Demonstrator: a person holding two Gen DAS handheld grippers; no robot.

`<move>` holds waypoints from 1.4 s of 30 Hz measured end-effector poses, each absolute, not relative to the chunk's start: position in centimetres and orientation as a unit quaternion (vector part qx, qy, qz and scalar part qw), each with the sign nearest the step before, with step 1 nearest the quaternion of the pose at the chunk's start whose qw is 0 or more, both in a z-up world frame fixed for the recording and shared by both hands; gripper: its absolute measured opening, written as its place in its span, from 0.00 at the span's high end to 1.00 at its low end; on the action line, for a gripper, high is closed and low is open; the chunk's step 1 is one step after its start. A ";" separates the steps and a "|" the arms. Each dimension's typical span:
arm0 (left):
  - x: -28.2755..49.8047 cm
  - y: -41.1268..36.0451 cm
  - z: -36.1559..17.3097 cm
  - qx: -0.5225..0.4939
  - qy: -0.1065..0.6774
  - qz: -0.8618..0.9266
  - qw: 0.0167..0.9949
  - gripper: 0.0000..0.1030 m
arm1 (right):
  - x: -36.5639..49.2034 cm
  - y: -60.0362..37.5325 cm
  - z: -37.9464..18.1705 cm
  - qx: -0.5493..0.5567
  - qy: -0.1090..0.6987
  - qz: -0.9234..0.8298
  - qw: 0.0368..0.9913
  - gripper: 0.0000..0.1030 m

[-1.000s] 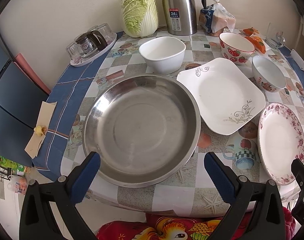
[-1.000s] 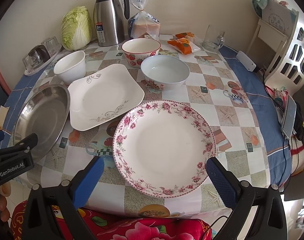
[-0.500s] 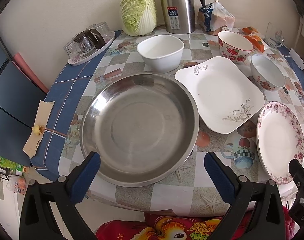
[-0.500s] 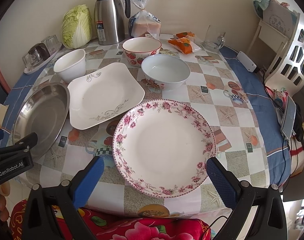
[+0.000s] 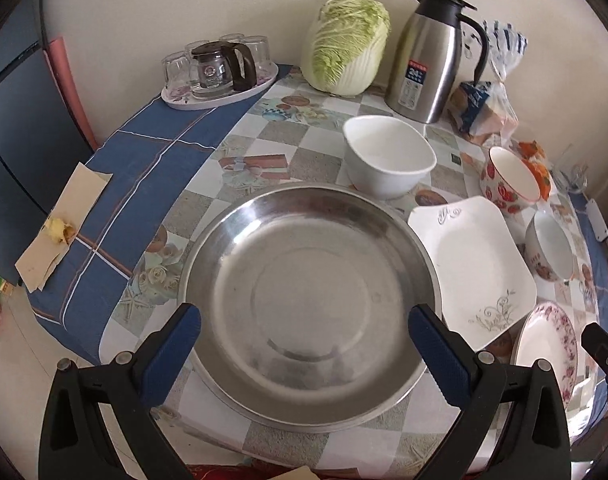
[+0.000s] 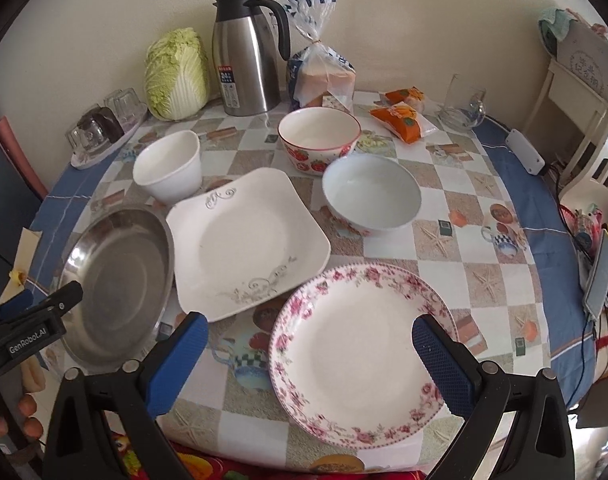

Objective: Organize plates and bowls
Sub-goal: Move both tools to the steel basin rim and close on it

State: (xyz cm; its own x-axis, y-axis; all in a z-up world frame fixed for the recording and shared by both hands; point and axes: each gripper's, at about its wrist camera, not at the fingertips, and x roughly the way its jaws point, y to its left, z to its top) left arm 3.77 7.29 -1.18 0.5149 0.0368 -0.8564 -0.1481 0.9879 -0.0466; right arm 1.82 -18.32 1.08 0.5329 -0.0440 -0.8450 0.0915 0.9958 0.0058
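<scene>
A round steel plate (image 5: 308, 304) lies at the table's near left; it also shows in the right wrist view (image 6: 119, 284). My left gripper (image 5: 304, 352) is open, its blue pads on either side of the plate's near rim. A square white plate (image 6: 243, 240) lies beside it, then a pink-flowered plate (image 6: 360, 344). My right gripper (image 6: 310, 358) is open and empty over the flowered plate's near half. Behind stand a white bowl (image 6: 169, 166), a strawberry bowl (image 6: 320, 138) and a pale bowl (image 6: 372, 194).
At the back stand a cabbage (image 6: 175, 74), a steel thermos jug (image 6: 247, 52), bagged bread (image 6: 320, 76), orange snack packets (image 6: 404, 118) and a glass (image 6: 460, 104). A tray of glasses (image 5: 219, 76) sits back left. A phone (image 6: 600, 276) lies at the right edge.
The left gripper has moved closer over the steel plate and turned left. The right gripper has moved forward slightly over the flowered plate. No dish has moved.
</scene>
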 end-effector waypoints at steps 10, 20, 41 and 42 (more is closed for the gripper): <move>5.0 12.8 -1.3 -0.099 0.448 0.078 0.885 0.00 | 5.5 -13.0 -1.7 0.068 0.496 0.020 0.865 0.00; 5.4 14.8 -3.7 -0.098 0.449 0.070 0.886 0.00 | 6.0 -11.0 -5.6 0.159 0.515 0.062 0.840 0.02; 8.5 17.3 -8.1 -0.100 0.518 0.068 0.847 0.00 | 5.8 -10.2 -8.0 0.197 0.538 0.112 0.812 0.35; 8.7 17.5 -8.2 -0.103 0.521 0.068 0.845 0.00 | 5.9 -10.0 -8.1 0.195 0.541 0.117 0.810 0.37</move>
